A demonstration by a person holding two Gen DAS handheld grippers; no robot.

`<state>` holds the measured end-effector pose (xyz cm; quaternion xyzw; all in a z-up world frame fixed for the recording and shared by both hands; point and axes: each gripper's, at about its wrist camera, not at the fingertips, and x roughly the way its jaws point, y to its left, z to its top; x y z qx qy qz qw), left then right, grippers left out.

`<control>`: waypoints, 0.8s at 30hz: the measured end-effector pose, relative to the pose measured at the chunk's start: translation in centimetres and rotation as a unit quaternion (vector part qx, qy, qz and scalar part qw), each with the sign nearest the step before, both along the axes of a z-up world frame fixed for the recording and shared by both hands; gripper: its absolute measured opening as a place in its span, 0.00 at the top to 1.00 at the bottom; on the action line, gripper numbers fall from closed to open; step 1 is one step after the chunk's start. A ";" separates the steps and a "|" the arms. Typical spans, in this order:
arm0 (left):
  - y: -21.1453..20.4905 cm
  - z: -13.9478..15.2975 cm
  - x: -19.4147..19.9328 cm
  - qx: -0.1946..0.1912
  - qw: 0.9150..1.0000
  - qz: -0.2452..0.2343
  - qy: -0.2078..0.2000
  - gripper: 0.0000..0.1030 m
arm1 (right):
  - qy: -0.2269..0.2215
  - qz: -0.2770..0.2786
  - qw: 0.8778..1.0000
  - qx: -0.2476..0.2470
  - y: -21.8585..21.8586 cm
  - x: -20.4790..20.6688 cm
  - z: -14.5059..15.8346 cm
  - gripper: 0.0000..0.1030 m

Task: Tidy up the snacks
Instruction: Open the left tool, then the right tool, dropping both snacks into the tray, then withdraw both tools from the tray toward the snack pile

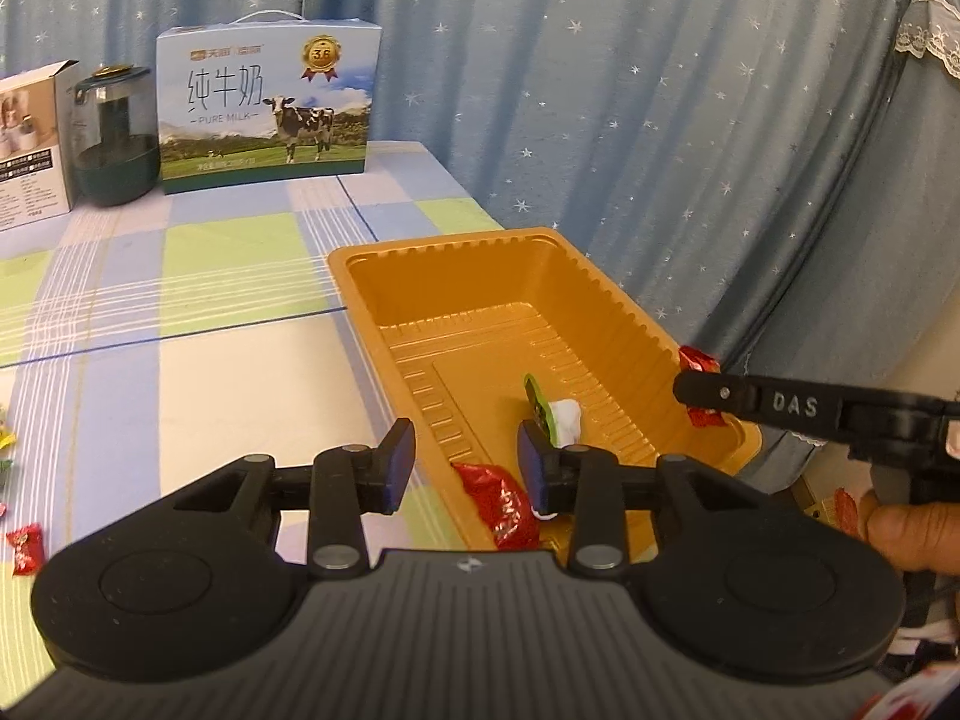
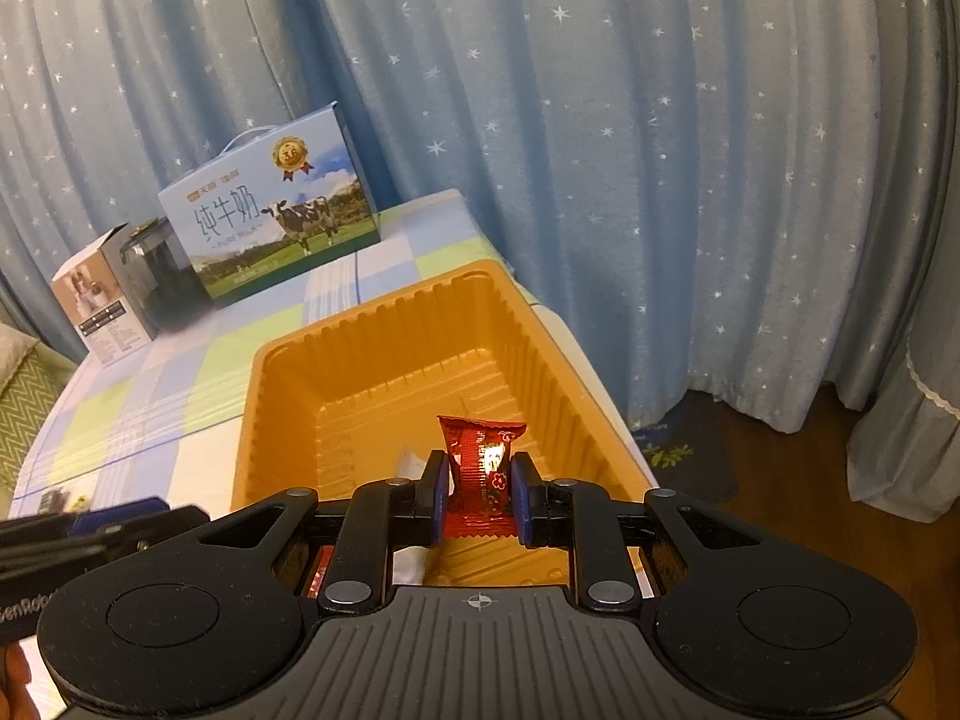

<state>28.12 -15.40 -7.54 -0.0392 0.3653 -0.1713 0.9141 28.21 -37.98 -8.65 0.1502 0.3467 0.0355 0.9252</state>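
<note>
An orange plastic tray (image 1: pixel 420 258) (image 2: pixel 288 396) sits at the table's right edge. Inside it lie a red snack packet (image 1: pixel 501 501) and a small white cup with a green lid (image 1: pixel 555 414). My left gripper (image 1: pixel 465 468) is open and empty over the tray's near left corner. My right gripper (image 2: pixel 478 492) is shut on a red wrapped candy (image 2: pixel 480 462) and holds it above the tray's near end. The right gripper also shows in the left wrist view (image 1: pixel 696 387), with the red candy (image 1: pixel 699 360) at its tip over the tray's right rim.
A milk carton box (image 1: pixel 264 111) (image 2: pixel 270 222), a dark green jar (image 1: pixel 114 138) and a white box (image 1: pixel 30 144) stand at the table's far side. Loose wrapped candies (image 1: pixel 24 549) lie at the table's left. A starred blue curtain (image 1: pixel 660 120) hangs right behind the table.
</note>
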 end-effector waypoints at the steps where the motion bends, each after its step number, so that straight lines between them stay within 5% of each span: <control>1: 0.1 0.0 -0.1 0.001 1.000 0.001 0.000 0.67 | -0.001 0.004 1.000 0.003 0.1 0.1 0.0 0.79; 4: 0.6 0.0 -0.5 0.003 1.000 0.005 0.000 0.66 | -0.002 0.015 1.000 0.017 0.3 0.5 0.0 0.77; 7: 1.3 0.2 -1.0 0.004 1.000 0.011 -0.001 0.62 | -0.008 0.011 1.000 0.028 0.2 0.2 0.3 0.48; 24: 6.2 4.7 -7.9 0.000 0.998 0.061 -0.032 0.38 | -0.015 0.014 1.000 0.006 4.3 -7.5 5.5 0.41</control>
